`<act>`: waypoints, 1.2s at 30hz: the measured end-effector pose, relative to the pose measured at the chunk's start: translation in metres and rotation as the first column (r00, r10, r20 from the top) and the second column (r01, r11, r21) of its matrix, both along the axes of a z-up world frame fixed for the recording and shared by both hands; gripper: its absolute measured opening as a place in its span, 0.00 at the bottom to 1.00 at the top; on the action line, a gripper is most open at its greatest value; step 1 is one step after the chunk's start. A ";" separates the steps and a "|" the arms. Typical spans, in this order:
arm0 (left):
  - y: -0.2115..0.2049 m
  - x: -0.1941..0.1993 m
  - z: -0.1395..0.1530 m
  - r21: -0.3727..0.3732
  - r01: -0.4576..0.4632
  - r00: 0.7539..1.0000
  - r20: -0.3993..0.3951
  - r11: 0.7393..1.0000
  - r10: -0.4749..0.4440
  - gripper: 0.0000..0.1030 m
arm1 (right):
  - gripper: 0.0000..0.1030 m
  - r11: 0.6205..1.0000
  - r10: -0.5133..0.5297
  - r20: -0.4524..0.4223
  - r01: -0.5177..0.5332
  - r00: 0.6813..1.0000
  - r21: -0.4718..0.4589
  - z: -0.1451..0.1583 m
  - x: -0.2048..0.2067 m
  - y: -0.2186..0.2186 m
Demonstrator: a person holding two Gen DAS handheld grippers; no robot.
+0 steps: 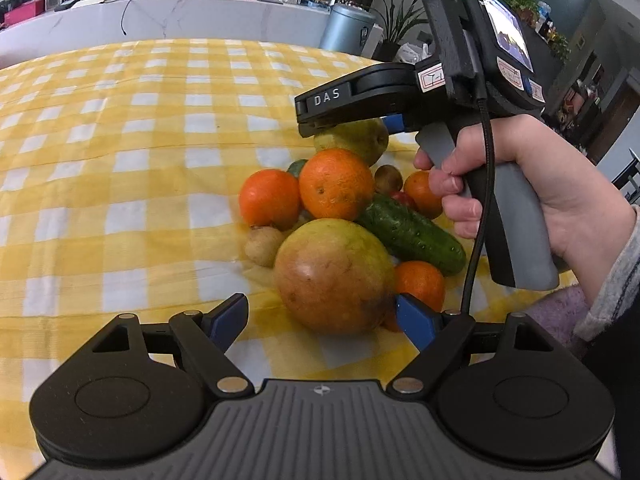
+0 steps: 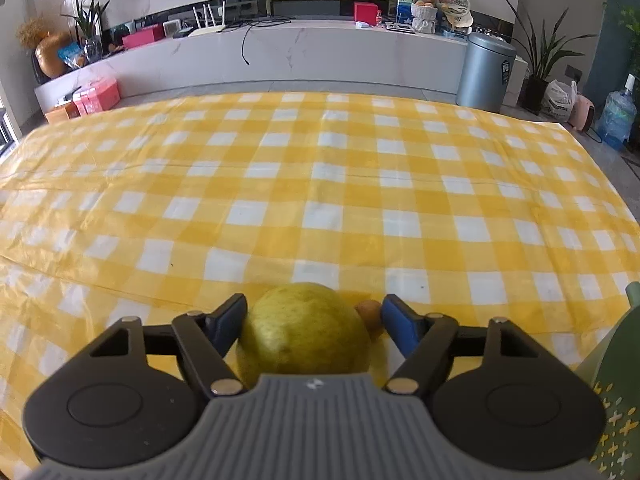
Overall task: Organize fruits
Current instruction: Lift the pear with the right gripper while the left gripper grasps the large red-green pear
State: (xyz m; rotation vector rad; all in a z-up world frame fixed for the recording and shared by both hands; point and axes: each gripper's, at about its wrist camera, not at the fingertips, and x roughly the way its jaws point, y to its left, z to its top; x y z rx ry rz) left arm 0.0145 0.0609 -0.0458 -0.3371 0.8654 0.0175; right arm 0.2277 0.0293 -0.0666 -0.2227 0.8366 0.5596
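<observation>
A pile of produce lies on the yellow checked tablecloth [image 1: 120,160]. In the left wrist view a large red-green apple [image 1: 334,276] sits between the open fingers of my left gripper [image 1: 324,316]. Behind it are two oranges [image 1: 336,184], a cucumber [image 1: 412,232], smaller oranges and small brown fruits [image 1: 264,245]. My right gripper [image 1: 352,124] reaches in from the right over a yellow-green pear [image 1: 360,140]. In the right wrist view the pear [image 2: 304,332] lies between the open blue pads [image 2: 230,320] of my right gripper [image 2: 312,320], with a gap on the right side.
A small brown fruit [image 2: 370,314] lies just right of the pear. A green patterned object [image 2: 616,400] shows at the right edge. Beyond the table's far edge are a white counter [image 2: 320,52] and a grey bin [image 2: 486,72].
</observation>
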 end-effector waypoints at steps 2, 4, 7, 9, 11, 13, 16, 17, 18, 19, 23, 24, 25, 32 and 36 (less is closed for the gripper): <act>-0.005 0.003 -0.001 0.005 0.001 1.000 0.030 1.000 -0.001 0.95 | 0.69 1.000 -0.002 -0.009 0.002 1.000 0.008 0.000 0.001 -0.002; -0.007 0.004 0.000 0.017 -0.004 0.998 0.058 1.000 0.003 0.95 | 0.69 1.000 -0.005 -0.015 0.005 1.000 0.012 0.000 0.002 -0.002; -0.008 0.008 -0.002 0.015 -0.028 0.996 0.080 0.999 0.027 0.95 | 0.69 1.000 -0.009 -0.026 0.010 1.000 0.021 0.000 0.003 -0.003; -0.004 0.011 -0.005 -0.028 -0.075 0.994 0.074 0.997 0.076 0.96 | 0.69 0.999 -0.019 -0.036 0.020 0.999 0.029 0.000 0.005 -0.004; 0.002 0.013 -0.008 -0.081 -0.112 0.992 0.057 0.990 0.117 0.97 | 0.69 0.999 -0.028 -0.043 0.030 0.999 0.035 -0.001 0.005 -0.004; 0.008 0.014 -0.012 -0.134 -0.135 0.989 0.041 0.982 0.141 0.96 | 0.69 0.999 -0.031 -0.046 0.033 0.998 0.040 -0.001 0.006 -0.005; 0.015 0.015 -0.012 -0.184 -0.118 0.991 0.034 0.976 0.126 0.78 | 0.69 0.998 -0.035 -0.050 0.037 0.998 0.043 -0.001 0.007 -0.005; 0.019 0.015 -0.013 -0.221 -0.118 0.992 0.026 0.968 0.126 0.75 | 0.69 0.998 -0.037 -0.052 0.039 0.998 0.044 -0.001 0.007 -0.005; 0.020 0.015 -0.015 -0.235 -0.127 0.991 0.021 0.964 0.135 0.75 | 0.69 0.998 -0.038 -0.054 0.040 0.998 0.046 -0.001 0.007 -0.005; 0.021 0.015 -0.015 -0.241 -0.131 0.990 0.017 0.962 0.139 0.75 | 0.69 0.998 -0.040 -0.056 0.043 0.998 0.048 -0.002 0.008 -0.006; 0.025 0.011 -0.014 -0.269 -0.170 0.985 -0.005 0.948 0.175 0.75 | 0.68 0.997 -0.043 -0.066 0.046 0.997 0.055 -0.001 0.010 -0.008; 0.027 0.009 -0.014 -0.280 -0.171 0.985 -0.013 0.945 0.174 0.75 | 0.68 0.997 -0.045 -0.068 0.049 0.997 0.057 -0.001 0.010 -0.007; 0.029 0.006 -0.014 -0.297 -0.175 0.984 -0.018 0.939 0.178 0.75 | 0.68 0.997 -0.046 -0.070 0.050 0.996 0.060 -0.001 0.011 -0.008; 0.040 0.004 -0.010 -0.305 -0.189 0.980 -0.001 0.933 0.198 0.75 | 0.57 0.993 -0.073 -0.083 0.080 0.994 0.089 0.004 0.013 -0.016; 0.041 0.010 -0.017 -0.304 -0.183 0.983 -0.046 0.935 0.177 0.75 | 0.62 0.991 -0.064 -0.124 0.078 0.990 0.106 0.003 0.017 -0.020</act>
